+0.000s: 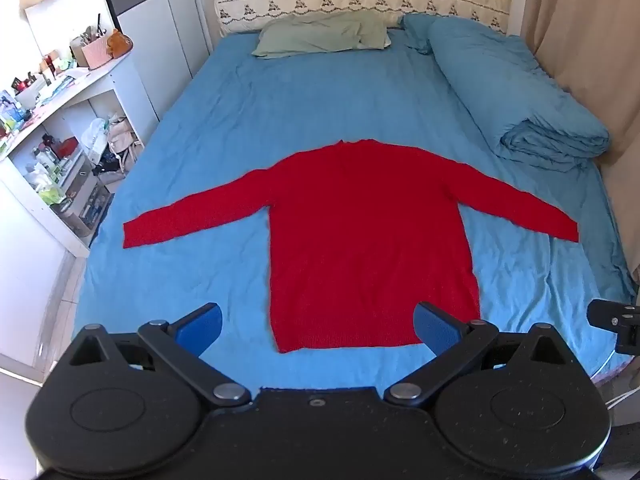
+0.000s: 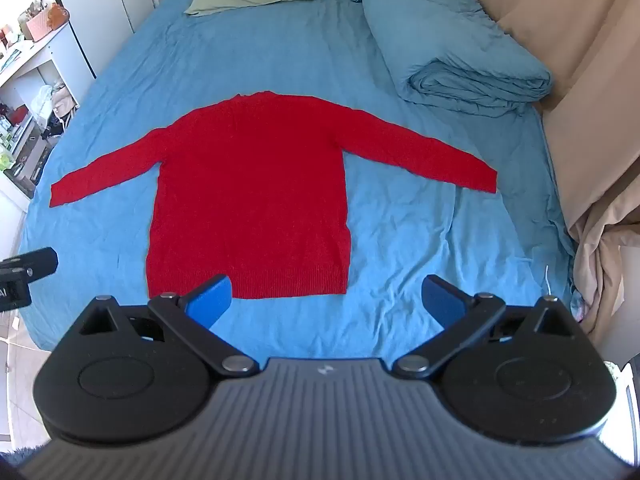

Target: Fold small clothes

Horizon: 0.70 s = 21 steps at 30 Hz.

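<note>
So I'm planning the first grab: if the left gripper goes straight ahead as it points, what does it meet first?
Probably the red sweater, near its hem; the left gripper is open, with nothing else in between.

This is a bedroom in a home. A bed [image 1: 280, 120] with a blue sheet carries a green pillow [image 1: 320, 34] and a rolled blue duvet [image 1: 512, 96]. A cluttered white shelf unit [image 1: 60, 128] and beige curtains [image 1: 592, 60] flank the bed.
</note>
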Each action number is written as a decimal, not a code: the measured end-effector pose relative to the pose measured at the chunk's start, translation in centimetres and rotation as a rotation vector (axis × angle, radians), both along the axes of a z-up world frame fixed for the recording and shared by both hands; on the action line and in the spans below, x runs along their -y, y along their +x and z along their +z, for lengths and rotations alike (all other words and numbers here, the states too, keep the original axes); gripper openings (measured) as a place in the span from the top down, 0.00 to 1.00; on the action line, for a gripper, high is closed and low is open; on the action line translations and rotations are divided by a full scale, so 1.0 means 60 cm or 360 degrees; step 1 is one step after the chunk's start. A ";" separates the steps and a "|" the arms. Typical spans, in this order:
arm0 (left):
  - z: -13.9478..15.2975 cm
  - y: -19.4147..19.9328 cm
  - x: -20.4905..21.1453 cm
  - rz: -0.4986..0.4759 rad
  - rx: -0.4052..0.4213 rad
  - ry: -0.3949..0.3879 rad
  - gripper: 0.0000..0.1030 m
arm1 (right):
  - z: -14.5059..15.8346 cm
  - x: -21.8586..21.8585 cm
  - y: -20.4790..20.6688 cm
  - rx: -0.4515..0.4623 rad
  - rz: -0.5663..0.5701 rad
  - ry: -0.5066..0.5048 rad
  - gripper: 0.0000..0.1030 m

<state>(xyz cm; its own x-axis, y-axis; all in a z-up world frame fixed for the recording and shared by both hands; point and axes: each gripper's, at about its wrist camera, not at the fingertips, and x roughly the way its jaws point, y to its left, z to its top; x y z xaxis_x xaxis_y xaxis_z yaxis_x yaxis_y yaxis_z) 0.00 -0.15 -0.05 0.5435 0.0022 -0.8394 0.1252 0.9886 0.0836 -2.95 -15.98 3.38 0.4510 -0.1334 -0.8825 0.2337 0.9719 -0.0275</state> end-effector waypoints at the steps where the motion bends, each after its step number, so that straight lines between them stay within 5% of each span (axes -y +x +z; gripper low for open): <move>1: -0.001 0.000 0.002 -0.0002 -0.0004 0.0013 0.00 | 0.000 -0.001 0.000 0.0001 0.0001 -0.0001 0.00; 21: 0.010 0.001 -0.012 0.0008 0.0035 -0.0013 0.00 | 0.009 -0.013 0.001 0.0021 -0.0002 -0.0020 0.00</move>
